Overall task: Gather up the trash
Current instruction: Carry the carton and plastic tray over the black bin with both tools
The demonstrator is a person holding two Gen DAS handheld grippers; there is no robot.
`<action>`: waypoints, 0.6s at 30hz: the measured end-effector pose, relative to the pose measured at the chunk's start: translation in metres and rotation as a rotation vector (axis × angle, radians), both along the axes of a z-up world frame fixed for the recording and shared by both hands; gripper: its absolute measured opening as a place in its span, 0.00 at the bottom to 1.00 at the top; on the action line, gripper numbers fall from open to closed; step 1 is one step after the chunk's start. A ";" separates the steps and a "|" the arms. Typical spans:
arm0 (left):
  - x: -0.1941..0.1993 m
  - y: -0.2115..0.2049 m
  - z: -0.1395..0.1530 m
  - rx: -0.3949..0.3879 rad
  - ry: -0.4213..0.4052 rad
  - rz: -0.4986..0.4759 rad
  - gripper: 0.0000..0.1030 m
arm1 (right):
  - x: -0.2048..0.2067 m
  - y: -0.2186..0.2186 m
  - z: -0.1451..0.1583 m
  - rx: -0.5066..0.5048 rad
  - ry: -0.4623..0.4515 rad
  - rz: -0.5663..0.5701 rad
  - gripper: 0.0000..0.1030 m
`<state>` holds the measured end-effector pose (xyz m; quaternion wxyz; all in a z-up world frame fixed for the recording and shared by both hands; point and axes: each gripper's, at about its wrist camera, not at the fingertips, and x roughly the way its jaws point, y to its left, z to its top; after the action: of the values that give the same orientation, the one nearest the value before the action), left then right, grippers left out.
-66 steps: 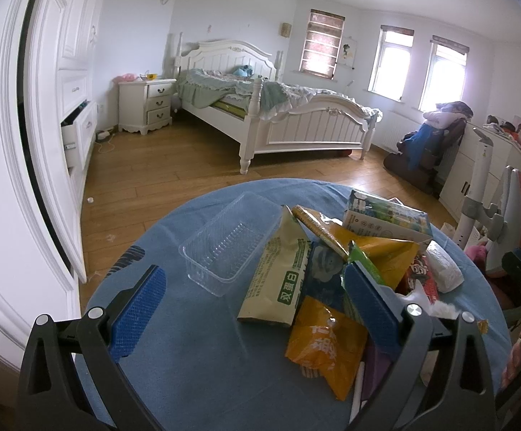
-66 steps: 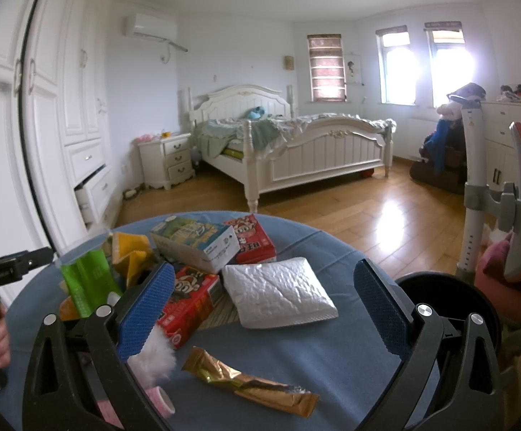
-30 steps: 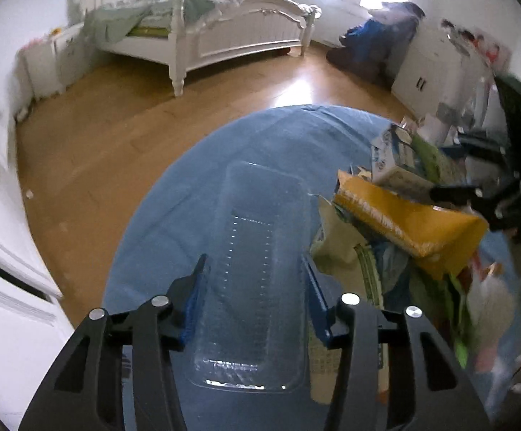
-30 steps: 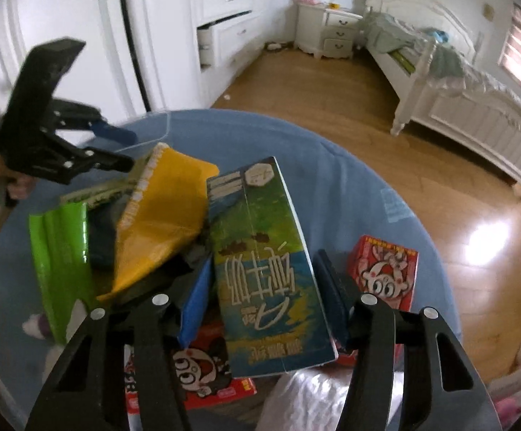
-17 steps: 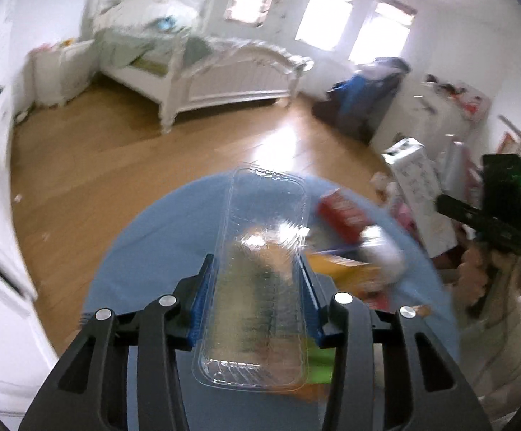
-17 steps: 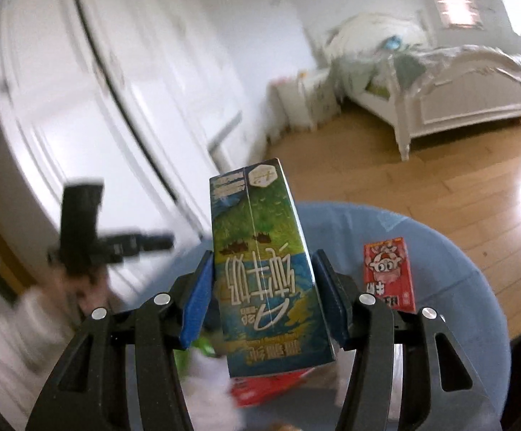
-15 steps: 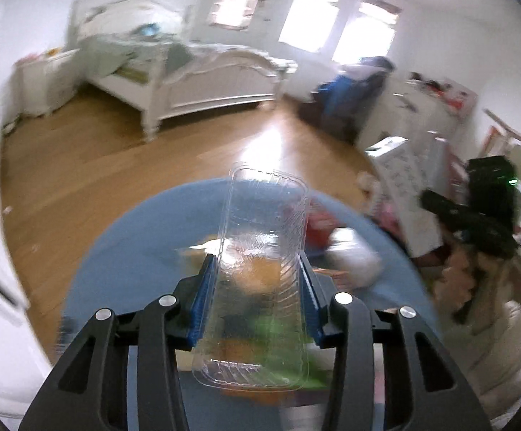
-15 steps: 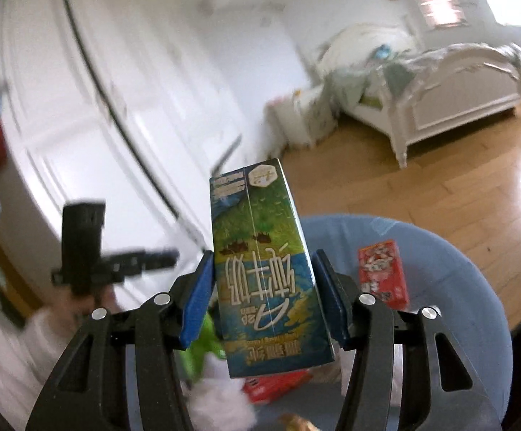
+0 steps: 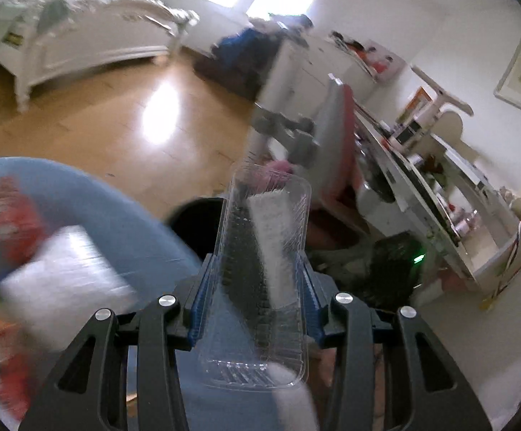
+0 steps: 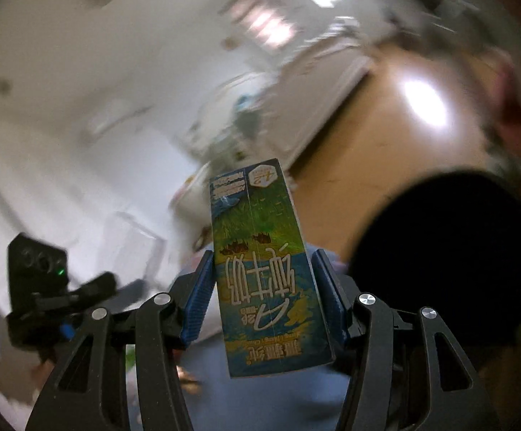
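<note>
a clear plastic tray (image 9: 264,276) is clamped lengthwise in the left tool (image 9: 255,300), above the black bin (image 9: 195,222) beside the counter (image 9: 91,215). a milk carton (image 10: 267,269) is gripped by the right tool (image 10: 265,296) near the bin, presumably for dropping in.

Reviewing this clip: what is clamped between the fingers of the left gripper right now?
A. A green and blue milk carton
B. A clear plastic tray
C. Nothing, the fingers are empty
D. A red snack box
B. In the left wrist view the blue fingers of the left gripper press on both long sides of the clear plastic tray; the milk carton sits in the right gripper.
</note>
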<state>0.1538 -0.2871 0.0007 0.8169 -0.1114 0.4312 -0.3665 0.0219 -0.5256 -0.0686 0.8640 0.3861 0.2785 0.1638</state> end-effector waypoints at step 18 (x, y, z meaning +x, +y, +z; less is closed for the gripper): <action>0.044 -0.080 -0.078 0.149 0.120 -0.016 0.48 | 0.020 -0.030 -0.090 0.048 0.177 -0.085 0.54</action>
<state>0.1976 -0.3675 -0.0771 0.7928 -0.0686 0.5064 -0.3323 0.0416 -0.5560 -0.1581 0.8326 0.4313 0.3332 0.0986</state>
